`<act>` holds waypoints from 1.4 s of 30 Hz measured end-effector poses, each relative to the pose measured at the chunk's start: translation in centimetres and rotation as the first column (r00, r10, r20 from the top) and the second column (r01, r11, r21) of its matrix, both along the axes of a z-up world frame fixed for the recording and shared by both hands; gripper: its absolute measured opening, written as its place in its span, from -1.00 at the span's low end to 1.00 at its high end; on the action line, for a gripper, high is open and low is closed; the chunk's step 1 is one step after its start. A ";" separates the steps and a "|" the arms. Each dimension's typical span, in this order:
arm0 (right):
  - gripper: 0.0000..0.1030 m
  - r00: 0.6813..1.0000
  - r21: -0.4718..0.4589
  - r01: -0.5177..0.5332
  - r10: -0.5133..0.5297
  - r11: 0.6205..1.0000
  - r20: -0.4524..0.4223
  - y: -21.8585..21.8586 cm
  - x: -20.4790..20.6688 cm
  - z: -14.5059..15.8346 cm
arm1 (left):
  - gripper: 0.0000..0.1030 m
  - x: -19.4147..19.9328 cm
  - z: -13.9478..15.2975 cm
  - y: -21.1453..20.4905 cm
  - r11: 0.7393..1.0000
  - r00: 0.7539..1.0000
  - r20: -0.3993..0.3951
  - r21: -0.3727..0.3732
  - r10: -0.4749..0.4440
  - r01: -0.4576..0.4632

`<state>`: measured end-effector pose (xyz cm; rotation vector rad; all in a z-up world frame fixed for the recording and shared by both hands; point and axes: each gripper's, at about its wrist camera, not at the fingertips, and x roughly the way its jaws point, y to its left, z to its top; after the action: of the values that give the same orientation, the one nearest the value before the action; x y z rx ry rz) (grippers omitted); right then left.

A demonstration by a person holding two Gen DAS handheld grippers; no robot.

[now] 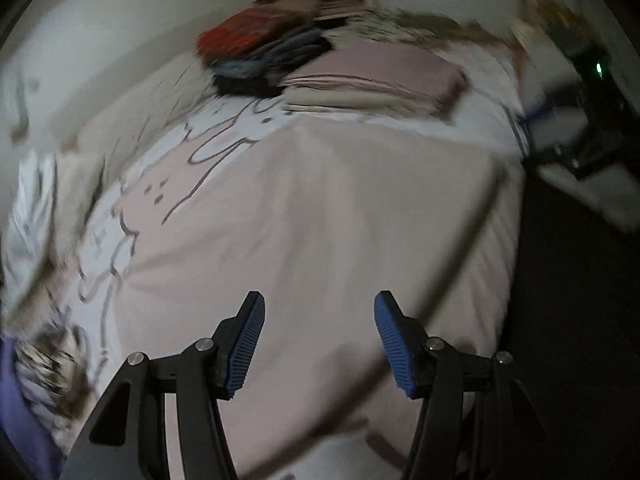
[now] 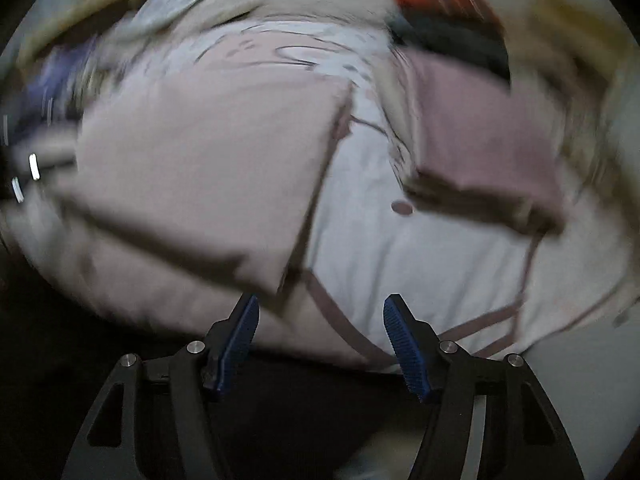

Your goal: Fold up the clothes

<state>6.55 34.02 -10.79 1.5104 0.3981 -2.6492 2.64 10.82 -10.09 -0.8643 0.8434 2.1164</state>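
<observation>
A pale pink cloth (image 1: 320, 208) lies spread flat on the bed; in the right wrist view it (image 2: 208, 160) is a folded rectangle left of centre. My left gripper (image 1: 319, 312) is open and empty above the cloth's near part. My right gripper (image 2: 320, 316) is open and empty, just off the cloth's near right corner, above the bed edge. Both views are motion-blurred.
A stack of folded mauve and beige clothes (image 1: 380, 80) (image 2: 480, 144) sits at the far side of the bed. Red and dark garments (image 1: 256, 48) are piled behind it. The white patterned bedsheet (image 2: 400, 248) lies underneath. Unfolded clothes (image 1: 36, 216) lie at the left. Dark floor (image 1: 580, 320) is at the right.
</observation>
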 end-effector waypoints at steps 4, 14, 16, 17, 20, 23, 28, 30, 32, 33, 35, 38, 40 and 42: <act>0.27 0.970 0.234 -0.216 0.236 0.948 -0.060 -5.6 1.7 -1.6 | 0.10 3.1 -3.0 -2.7 0.983 0.989 -0.144 -0.184 -0.018 -0.009; 0.26 0.791 0.716 -0.394 0.610 0.576 -0.056 -12.6 0.9 -7.5 | 0.48 2.6 -9.0 -6.9 0.897 0.908 -0.419 -0.401 0.002 -0.187; -0.30 0.772 0.727 -0.430 0.635 0.535 -0.011 -13.2 0.1 -7.8 | 0.48 1.7 -9.2 -6.9 0.887 0.898 -0.440 -0.416 -0.005 -0.199; -0.59 0.775 0.725 -0.440 0.632 0.530 0.007 -12.9 -0.3 -7.8 | 0.47 1.3 -9.0 -7.1 0.887 0.898 -0.439 -0.416 -0.001 -0.203; -0.62 0.785 0.730 -0.451 0.618 0.513 0.051 -11.8 -1.4 -7.7 | -0.36 -0.7 -8.8 -8.3 0.865 0.900 -0.433 -0.438 0.035 -0.245; -0.62 0.798 0.754 -0.437 0.598 0.491 0.072 -10.3 -1.8 -7.2 | -0.89 -3.2 -8.9 -10.5 0.835 0.910 -0.402 -0.462 0.103 -0.299; -0.98 0.783 0.775 -0.457 0.611 0.436 0.117 -9.0 -1.4 -6.1 | -0.95 -4.1 -5.9 -12.1 0.858 0.911 -0.394 -0.420 0.123 -0.297; -0.98 0.770 0.786 -0.461 0.626 0.412 0.124 -9.0 -1.3 -4.9 | -0.95 -4.2 -3.9 -12.0 0.875 0.908 -0.397 -0.380 0.137 -0.298; -0.98 0.766 0.782 -0.458 0.635 0.423 0.105 -9.1 -0.8 -3.1 | -0.95 -4.4 -2.4 -11.7 0.891 0.910 -0.380 -0.335 0.169 -0.305; -0.98 0.763 0.779 -0.457 0.639 0.429 0.096 -9.1 -0.5 -2.1 | -0.95 -4.2 -2.0 -11.7 0.897 0.913 -0.362 -0.317 0.186 -0.308; -0.98 0.769 0.756 -0.483 0.627 0.442 0.124 -9.0 -0.2 -2.5 | -0.96 -3.6 -2.8 -11.9 0.896 0.924 -0.329 -0.322 0.197 -0.306; -0.98 0.761 0.731 -0.534 0.619 0.426 0.195 -7.9 0.1 -5.6 | -0.95 -3.0 -6.0 -11.7 0.885 0.947 -0.269 -0.378 0.177 -0.273; -0.98 0.746 0.723 -0.559 0.627 0.406 0.224 -7.5 0.8 -7.5 | -0.95 -2.4 -8.0 -11.4 0.874 0.957 -0.246 -0.418 0.151 -0.246; -0.98 0.747 0.742 -0.543 0.631 0.394 0.212 -7.4 1.4 -8.6 | -0.95 -2.2 -8.7 -11.5 0.872 0.960 -0.239 -0.428 0.143 -0.237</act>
<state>7.94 26.65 -19.37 0.9751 1.8938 -1.9800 0.48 -0.64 -18.77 -1.0125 1.4546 2.2411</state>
